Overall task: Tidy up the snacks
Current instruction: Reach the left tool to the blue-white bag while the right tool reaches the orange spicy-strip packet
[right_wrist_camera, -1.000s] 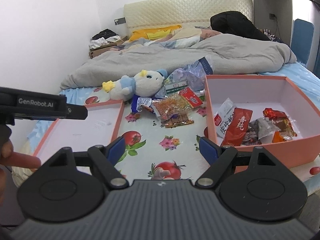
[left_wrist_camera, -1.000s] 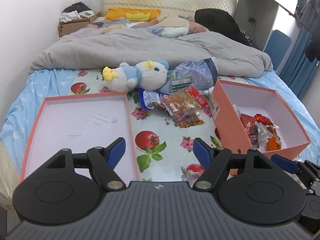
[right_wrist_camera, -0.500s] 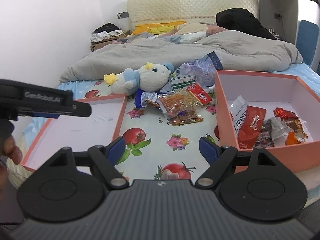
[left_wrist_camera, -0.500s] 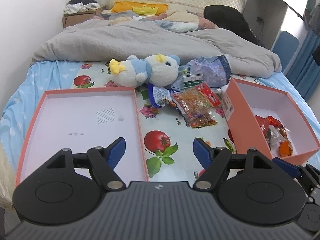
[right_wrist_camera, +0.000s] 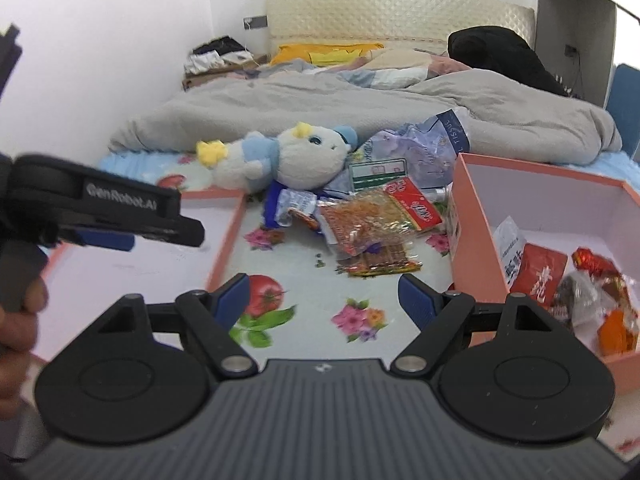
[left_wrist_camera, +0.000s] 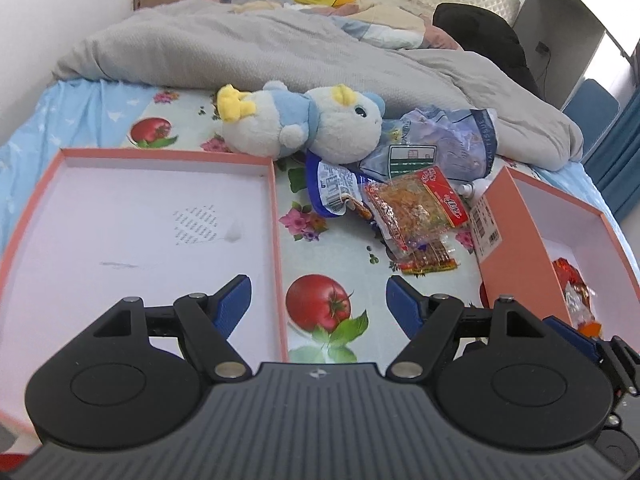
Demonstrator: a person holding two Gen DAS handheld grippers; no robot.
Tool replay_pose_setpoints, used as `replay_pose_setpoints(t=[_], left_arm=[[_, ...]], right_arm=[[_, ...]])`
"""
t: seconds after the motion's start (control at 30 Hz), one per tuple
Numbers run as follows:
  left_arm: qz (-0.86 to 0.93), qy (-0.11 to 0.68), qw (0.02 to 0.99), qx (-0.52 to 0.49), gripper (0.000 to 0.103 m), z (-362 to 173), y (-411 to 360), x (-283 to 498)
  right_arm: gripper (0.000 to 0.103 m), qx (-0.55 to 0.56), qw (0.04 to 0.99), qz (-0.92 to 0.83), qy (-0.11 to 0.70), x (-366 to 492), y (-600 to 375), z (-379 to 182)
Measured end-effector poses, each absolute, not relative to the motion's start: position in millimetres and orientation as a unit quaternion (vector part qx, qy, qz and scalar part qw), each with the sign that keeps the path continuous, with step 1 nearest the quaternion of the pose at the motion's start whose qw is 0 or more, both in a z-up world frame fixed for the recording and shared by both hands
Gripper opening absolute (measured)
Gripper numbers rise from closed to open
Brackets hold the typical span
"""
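Bed: the bed [left_wrist_camera: 100, 120] fills both views, a fruit-print cloth [left_wrist_camera: 320, 304] over its near end, a grey duvet [left_wrist_camera: 280, 52] bunched across the upper half of the frame.
Boxes: a shallow pink lid [left_wrist_camera: 276, 216] lies at lower left, nothing in it; the deeper pink box [right_wrist_camera: 464, 216] stands at right, already holding a red sachet [right_wrist_camera: 538, 272] and other wrappers.
Plush toy: a blue-and-white plush toy [left_wrist_camera: 320, 124] lies on its side above centre, touching the heap.
Loose snacks: the heap sits between the two boxes, centre of the frame. On top is an orange snack bag with a red header [left_wrist_camera: 416, 208], long axis running lower left to upper right; a blue-and-white packet [left_wrist_camera: 332, 192] is to its left, a flat red-edged packet [left_wrist_camera: 430, 258] under its near end.
Left tool [left_wrist_camera: 318, 304]: spread wide, holding nothing, low over the lid's right wall.
Right tool [right_wrist_camera: 324, 300]: spread wide, nothing between the pads, above the cloth.
Key relation: the heap lies straight ahead of both tools, slightly right of centre. I judge the right tool better placed, with the box just beside it.
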State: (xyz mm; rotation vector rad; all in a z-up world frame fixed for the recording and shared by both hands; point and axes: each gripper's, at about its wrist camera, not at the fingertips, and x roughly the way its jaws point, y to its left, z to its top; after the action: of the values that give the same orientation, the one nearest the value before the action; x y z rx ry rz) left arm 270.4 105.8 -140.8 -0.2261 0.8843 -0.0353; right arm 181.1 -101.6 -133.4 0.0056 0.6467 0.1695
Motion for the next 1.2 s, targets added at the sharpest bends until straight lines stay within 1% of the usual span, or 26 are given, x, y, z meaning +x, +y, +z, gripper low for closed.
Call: replay_pose_setpoints(t=[0.13, 0.43, 0.67, 0.77, 0.87, 1.0, 1.2], left_arm=[[-0.029, 0.435, 0.889, -0.137, 0.078, -160, 111, 301], [-0.057, 0.44, 0.882, -0.156, 0.078, -190, 110, 365], [-0.083, 0.446, 0.879, -0.144, 0.078, -205, 103, 416], [-0.099, 0.455, 0.876, -0.124, 0.078, -213, 96, 436], [-0.099, 0.466, 0.872, -0.114, 0.078, -224, 93, 452], [-0.086, 0.494, 0.852, -0.15, 0.078, -242, 103, 473], [-0.078, 0.506, 0.845, -0.154, 0.078, -256, 103, 488]], right_arm=[[0.082, -0.003, 0.942, 0.094, 0.323, 209, -104, -150], [0.082, -0.025, 0.939, 0.11, 0.326, 274, -104, -179], [0.082, -0.032, 0.941, 0.096, 0.321, 317, -104, -194], [0.083, -0.03, 0.941, 0.087, 0.327, 335, -104, -205], [0.083, -0.026, 0.941, 0.091, 0.326, 349, -104, -214], [0.083, -0.039, 0.936, 0.105, 0.333, 363, -100, -227], [0.082, -0.022, 0.936, 0.127, 0.328, 374, -105, -238]])
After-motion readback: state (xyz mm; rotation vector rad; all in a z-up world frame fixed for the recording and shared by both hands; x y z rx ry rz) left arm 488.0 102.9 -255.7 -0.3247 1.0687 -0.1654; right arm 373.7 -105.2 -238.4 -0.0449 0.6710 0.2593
